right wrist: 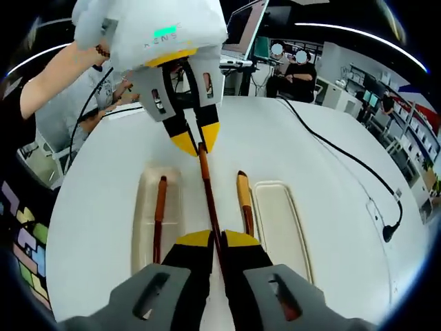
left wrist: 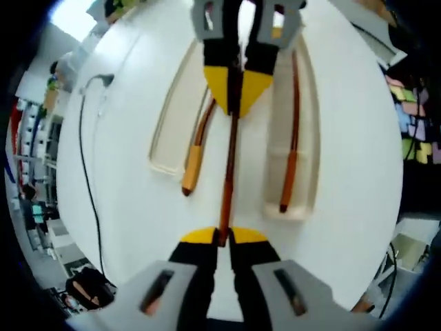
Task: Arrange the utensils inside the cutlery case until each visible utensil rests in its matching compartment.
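Three brown-handled utensils on white table. One lay lengthwise inside the left case tray (right wrist: 157,214). Middle utensil (right wrist: 209,196) sat betw. the trays, held at both ends. Third (right wrist: 244,200) lay just beside the empty right tray (right wrist: 279,224).

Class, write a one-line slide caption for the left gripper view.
Two grippers hold one wooden utensil by its ends between two trays.

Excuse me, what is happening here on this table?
A person holds one brown utensil over the white table with both grippers: the right gripper grips one end, the left gripper the other. One utensil lies in a tray; another lies beside the empty tray.
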Available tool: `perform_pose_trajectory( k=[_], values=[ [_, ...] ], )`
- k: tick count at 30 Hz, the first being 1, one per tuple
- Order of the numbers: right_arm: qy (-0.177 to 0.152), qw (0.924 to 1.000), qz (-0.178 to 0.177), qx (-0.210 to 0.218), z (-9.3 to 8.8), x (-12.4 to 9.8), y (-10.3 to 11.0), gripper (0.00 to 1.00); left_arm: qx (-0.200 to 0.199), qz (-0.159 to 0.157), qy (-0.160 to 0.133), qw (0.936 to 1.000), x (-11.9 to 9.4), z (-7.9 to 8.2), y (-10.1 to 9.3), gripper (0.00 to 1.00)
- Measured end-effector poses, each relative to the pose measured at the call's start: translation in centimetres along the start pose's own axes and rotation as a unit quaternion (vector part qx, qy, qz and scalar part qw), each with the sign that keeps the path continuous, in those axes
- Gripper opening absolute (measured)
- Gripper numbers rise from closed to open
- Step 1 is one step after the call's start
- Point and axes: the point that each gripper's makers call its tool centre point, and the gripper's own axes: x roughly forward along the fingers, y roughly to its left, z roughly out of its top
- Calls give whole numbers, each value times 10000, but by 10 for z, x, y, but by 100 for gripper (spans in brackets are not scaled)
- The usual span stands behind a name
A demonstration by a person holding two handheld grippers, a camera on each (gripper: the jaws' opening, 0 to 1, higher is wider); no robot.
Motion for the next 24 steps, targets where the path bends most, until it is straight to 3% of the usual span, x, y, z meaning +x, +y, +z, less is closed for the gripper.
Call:
perform_pose_trajectory(
  k=[5, 13, 24],
  values=[
    [6, 10000, -58, -34, -2, -12, 3, 3, 208, 78, -6, 9998, -6, 11, -9, 6],
    [61, 9994, -179, 275, -13, -28, 7, 3, 169, 133, 7, 9998, -17, 27, -15, 6],
    [109, 9995, -138, 245, -21, -40, 30, 3, 261, -167, 86, 9995, -16, 34, -41, 6]
  ],
)
